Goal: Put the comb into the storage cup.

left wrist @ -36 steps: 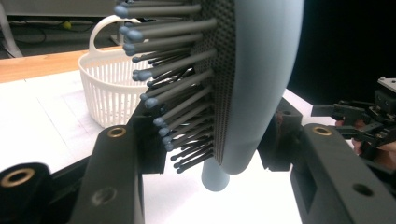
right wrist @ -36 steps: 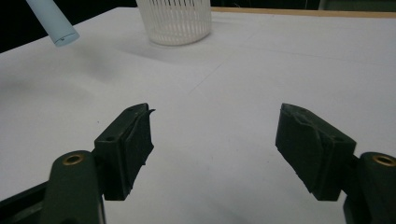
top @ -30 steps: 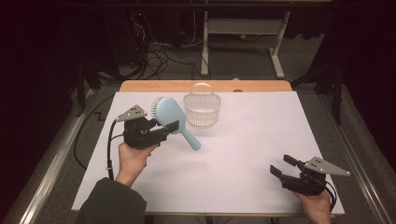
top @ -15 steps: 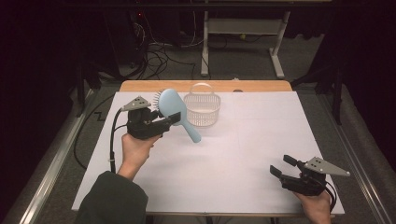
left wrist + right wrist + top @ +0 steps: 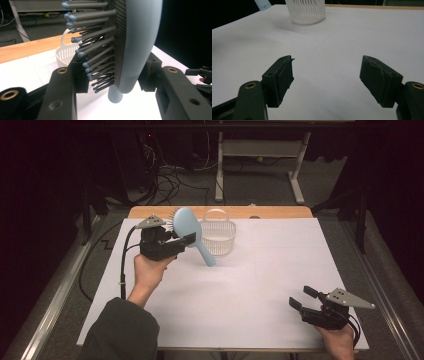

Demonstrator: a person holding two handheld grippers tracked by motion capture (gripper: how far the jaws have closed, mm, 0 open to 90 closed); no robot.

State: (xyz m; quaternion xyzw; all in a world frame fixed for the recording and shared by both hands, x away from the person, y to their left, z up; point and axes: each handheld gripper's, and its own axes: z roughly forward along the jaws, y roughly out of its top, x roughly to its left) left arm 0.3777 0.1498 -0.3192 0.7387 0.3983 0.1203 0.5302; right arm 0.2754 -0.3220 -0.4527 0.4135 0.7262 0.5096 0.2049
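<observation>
While the white-covered table [image 5: 240,305] spreads across the middle of the high view, the left gripper [image 5: 172,244] is seen in the upper left of the frame, held up off the surface by a hand [image 5: 147,272] whose dark sleeve [image 5: 120,332] enters from the lower left corner. A pale blue hairbrush [image 5: 190,232] is clamped between its jaws by the head, which points up and away while the handle slants down toward the centre of the frame. In the left gripper view, the brush head [image 5: 140,45] is seen pinched between the two black jaws, with bristles [image 5: 97,47] pointing to the left of the frame and the handle stub [image 5: 115,96] hanging below. Just right of the brush in the high view, a white slatted basket [image 5: 218,235] with an upright handle is set on the table near its far edge, where a strip of bare wood [image 5: 280,212] is left uncovered. The same basket [image 5: 307,11] is visible at the top of the right gripper view. At the lower right of the high view, the right gripper [image 5: 302,299] is held low over the table by a hand [image 5: 337,340], well apart from the brush and basket. Its jaws are spread wide with nothing between them, and white tabletop [image 5: 327,62] is seen through the gap in the right gripper view.
</observation>
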